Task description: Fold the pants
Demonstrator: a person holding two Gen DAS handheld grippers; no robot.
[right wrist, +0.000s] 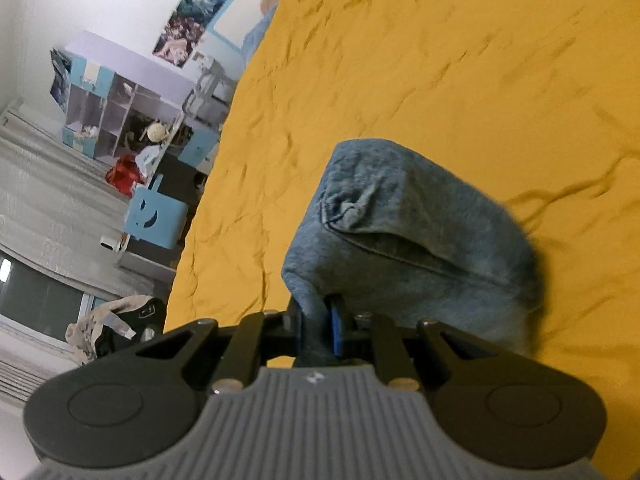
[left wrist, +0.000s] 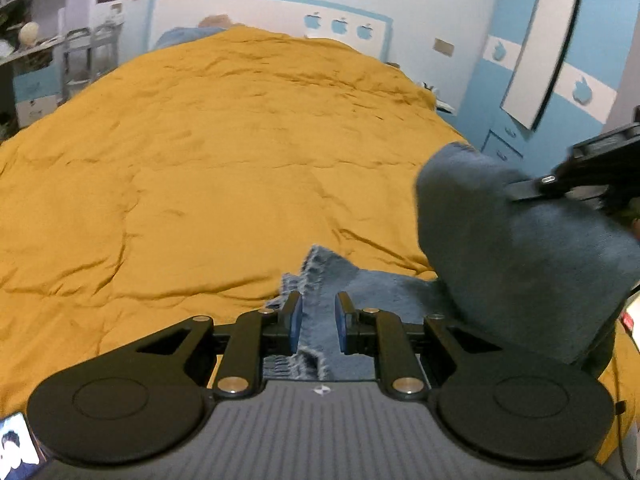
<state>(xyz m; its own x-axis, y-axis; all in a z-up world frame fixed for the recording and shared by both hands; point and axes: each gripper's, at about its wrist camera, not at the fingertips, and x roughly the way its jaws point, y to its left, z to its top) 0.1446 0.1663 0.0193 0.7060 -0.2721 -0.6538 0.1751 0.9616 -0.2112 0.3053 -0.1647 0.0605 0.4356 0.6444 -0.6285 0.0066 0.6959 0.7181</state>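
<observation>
Blue denim pants (left wrist: 376,284) lie on a mustard bedspread (left wrist: 200,152). In the left wrist view my left gripper (left wrist: 319,324) is open, its blue pads on either side of a frayed leg hem that lies flat on the bed. My right gripper (left wrist: 524,192) shows at the right, lifting a bulging fold of denim (left wrist: 520,264) above the bed. In the right wrist view my right gripper (right wrist: 316,328) is shut on the pants (right wrist: 400,236), which hang bunched in front of it, seam and pocket showing.
The bedspread (right wrist: 440,60) covers the whole bed. A headboard (left wrist: 272,12) and posters stand at the far end. A blue wardrobe (left wrist: 560,80) is at the right. Shelves, a blue bin (right wrist: 156,216) and clutter stand on the floor beside the bed.
</observation>
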